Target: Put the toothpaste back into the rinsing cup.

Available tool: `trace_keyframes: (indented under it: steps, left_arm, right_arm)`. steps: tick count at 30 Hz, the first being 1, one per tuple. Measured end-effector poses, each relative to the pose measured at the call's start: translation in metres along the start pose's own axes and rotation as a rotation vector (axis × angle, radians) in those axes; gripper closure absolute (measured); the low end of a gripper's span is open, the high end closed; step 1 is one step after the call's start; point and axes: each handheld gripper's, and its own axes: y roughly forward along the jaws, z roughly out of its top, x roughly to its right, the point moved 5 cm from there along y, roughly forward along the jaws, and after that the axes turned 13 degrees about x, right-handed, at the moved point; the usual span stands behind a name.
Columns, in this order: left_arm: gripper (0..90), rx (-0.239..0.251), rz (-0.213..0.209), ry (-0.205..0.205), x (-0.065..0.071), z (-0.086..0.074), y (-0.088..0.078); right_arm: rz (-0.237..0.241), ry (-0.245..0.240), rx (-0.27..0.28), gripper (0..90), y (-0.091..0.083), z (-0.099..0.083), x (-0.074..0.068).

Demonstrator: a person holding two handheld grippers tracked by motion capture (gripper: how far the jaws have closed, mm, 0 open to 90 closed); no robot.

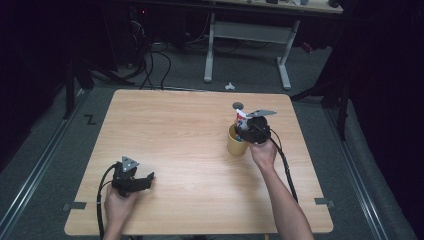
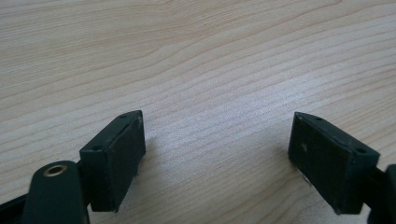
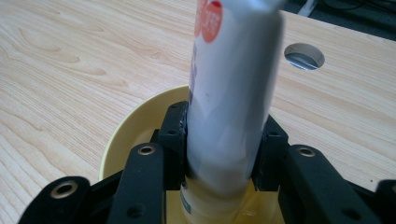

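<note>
Right gripper (image 3: 224, 140) clamps the white tube (image 3: 233, 93) upright inside the yellow cup (image 1: 235, 142), right of frame centre; likely placing it; next, release; left gripper (image 2: 217, 154) idle, wide, lower left.

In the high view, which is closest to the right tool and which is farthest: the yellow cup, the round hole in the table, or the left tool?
1. yellow cup: right under the right tool.
2. round hole: just behind it, toward the table's far edge.
3. left tool: far across, at the near left.
</note>
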Motion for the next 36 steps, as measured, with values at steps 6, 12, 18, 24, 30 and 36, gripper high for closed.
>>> trace_keyframes:
  steps: [6,12,18,24,30,36]
  left_arm:
    - [19.3,0.0,0.0,0.0,0.0,0.0,0.0]
    - [19.3,0.0,0.0,-0.001,0.0001,0.0,0.0]
    - [19.3,-0.001,0.0,0.0,0.0,0.0,-0.0001]
    - [19.3,0.0,0.0,-0.001,0.0001,0.0,0.0]
    - [19.3,0.001,0.001,0.0,0.0001,0.0,0.0001]
    - [19.3,0.0,0.001,0.0,0.0001,0.0,0.0001]
  right_arm:
    - [-0.001,-0.001,-0.008,63.5,0.0002,-0.0008,-0.0004]
    - [0.001,-0.009,-0.009,64.0,0.0015,-0.0018,-0.0014]
    - [0.001,-0.007,-0.001,64.5,-0.0008,0.0,-0.001]
    - [0.003,-0.007,-0.001,64.3,-0.0027,0.0003,-0.0002]
    - [0.007,-0.004,0.003,63.8,-0.0048,0.0006,-0.0003]
    - [0.01,0.001,0.012,63.5,-0.0083,-0.001,0.0002]
